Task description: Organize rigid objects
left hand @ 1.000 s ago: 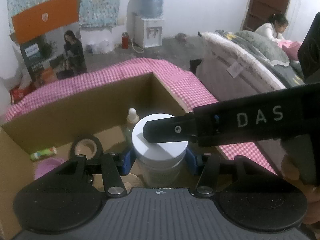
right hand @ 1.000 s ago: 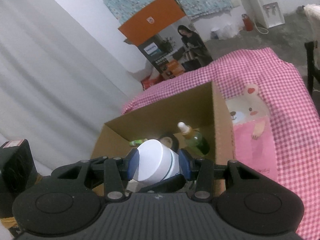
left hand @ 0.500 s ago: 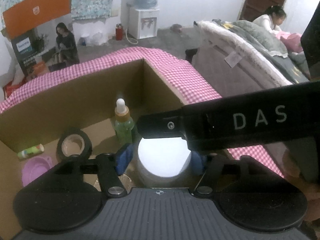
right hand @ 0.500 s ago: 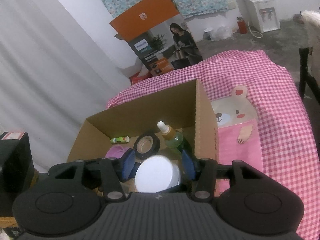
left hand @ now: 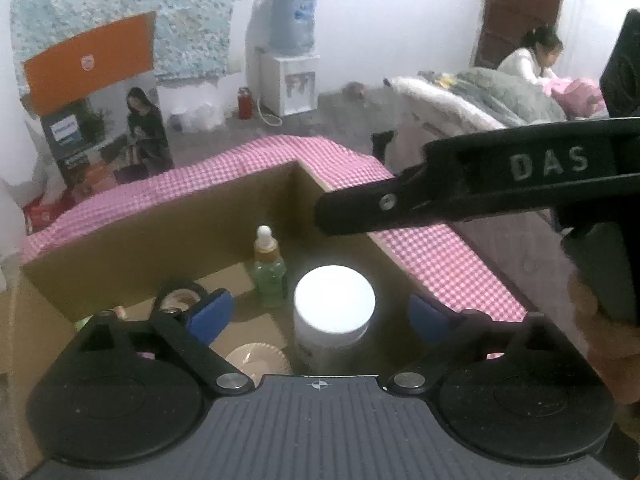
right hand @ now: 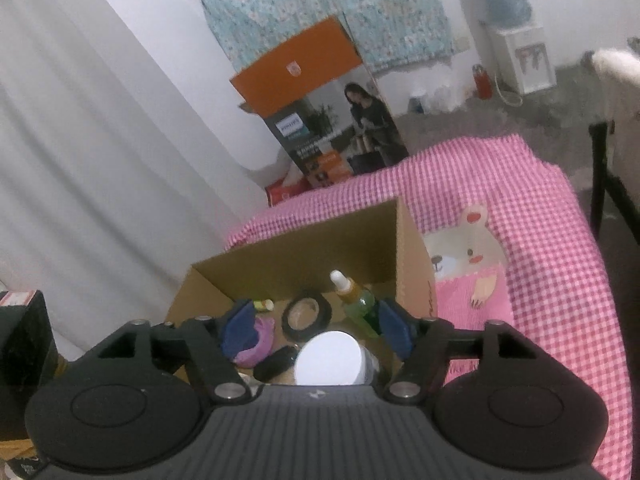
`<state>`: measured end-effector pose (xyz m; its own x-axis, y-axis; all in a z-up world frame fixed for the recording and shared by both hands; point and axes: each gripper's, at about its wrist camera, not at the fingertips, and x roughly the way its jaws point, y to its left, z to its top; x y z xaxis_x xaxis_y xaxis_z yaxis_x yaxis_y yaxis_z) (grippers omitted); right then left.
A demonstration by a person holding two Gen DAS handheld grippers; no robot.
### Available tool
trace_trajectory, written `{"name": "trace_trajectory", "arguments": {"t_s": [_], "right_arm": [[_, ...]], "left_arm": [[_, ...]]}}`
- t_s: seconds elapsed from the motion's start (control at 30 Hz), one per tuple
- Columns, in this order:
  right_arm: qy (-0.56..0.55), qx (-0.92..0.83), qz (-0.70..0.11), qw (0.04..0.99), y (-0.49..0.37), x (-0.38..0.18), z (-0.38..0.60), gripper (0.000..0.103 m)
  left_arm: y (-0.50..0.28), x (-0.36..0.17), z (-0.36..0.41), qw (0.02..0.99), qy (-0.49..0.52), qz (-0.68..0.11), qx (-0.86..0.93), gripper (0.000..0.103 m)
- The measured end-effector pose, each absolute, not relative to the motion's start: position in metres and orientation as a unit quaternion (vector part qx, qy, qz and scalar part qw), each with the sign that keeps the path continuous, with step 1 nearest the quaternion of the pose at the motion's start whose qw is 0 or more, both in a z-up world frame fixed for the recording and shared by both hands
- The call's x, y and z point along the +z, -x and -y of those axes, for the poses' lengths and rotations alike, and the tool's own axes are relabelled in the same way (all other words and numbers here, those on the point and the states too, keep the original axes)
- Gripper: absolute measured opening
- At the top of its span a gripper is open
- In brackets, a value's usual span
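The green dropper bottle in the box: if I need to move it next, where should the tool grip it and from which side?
Probably grip the green dropper bottle on its round green body, below the narrow white dropper tip, coming straight down from above. It stands upright, close beside the white-lidded jar and near the cardboard box wall, so a sideways approach looks crowded.

A lived-in home bedroom is shown. A bed heaped with grey and white blankets (left hand: 492, 98) is seen, with a child in white (left hand: 530, 58) sat on it. A white water dispenser with a blue bottle (left hand: 290, 52), a brown wooden door (left hand: 520, 8) and a pink checked cloth (right hand: 532, 216) are also seen.
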<state>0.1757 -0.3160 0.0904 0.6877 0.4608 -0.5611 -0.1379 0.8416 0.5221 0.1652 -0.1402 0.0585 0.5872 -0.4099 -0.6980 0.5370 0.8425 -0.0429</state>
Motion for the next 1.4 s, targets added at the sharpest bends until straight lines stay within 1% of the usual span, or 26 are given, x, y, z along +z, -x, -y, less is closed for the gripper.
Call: {"name": "trace_trajectory", "arguments": {"t_s": [0.03, 0.1, 0.13, 0.2, 0.4, 0.6, 0.93, 1.13, 1.4], "right_arm": [[-0.223, 0.168, -0.351, 0.894, -0.171, 0.095, 0.315, 0.077], [-0.218, 0.167, -0.340, 0.899, -0.164, 0.102, 0.312, 0.085], [-0.216, 0.167, -0.335, 0.902, -0.159, 0.106, 0.312, 0.087], [-0.213, 0.167, -0.324, 0.906, -0.152, 0.112, 0.309, 0.095], [-0.197, 0.161, -0.289, 0.923, -0.124, 0.130, 0.301, 0.103], [-0.196, 0.157, -0.272, 0.929, -0.101, 0.135, 0.290, 0.103], [-0.173, 0.114, -0.287, 0.935, -0.077, 0.129, 0.268, 0.103], [-0.145, 0.086, -0.292, 0.941, -0.072, 0.126, 0.255, 0.103], [-0.100, 0.061, -0.276, 0.954, -0.061, 0.130, 0.242, 0.103]], "left_arm": [[-0.162, 0.061, 0.137, 0.888, -0.083, -0.365, -0.265, 0.099], [-0.156, 0.066, 0.128, 0.892, -0.077, -0.360, -0.262, 0.100], [-0.152, 0.069, 0.124, 0.894, -0.075, -0.357, -0.259, 0.100], [-0.144, 0.073, 0.115, 0.899, -0.073, -0.351, -0.253, 0.101], [-0.117, 0.085, 0.092, 0.916, -0.083, -0.320, -0.229, 0.103], [-0.104, 0.086, 0.076, 0.920, -0.065, -0.318, -0.218, 0.103], [-0.092, 0.082, 0.055, 0.925, -0.047, -0.317, -0.205, 0.103], [-0.090, 0.081, 0.046, 0.925, -0.047, -0.327, -0.189, 0.103], [-0.086, 0.083, 0.042, 0.930, -0.055, -0.324, -0.161, 0.103]]}}
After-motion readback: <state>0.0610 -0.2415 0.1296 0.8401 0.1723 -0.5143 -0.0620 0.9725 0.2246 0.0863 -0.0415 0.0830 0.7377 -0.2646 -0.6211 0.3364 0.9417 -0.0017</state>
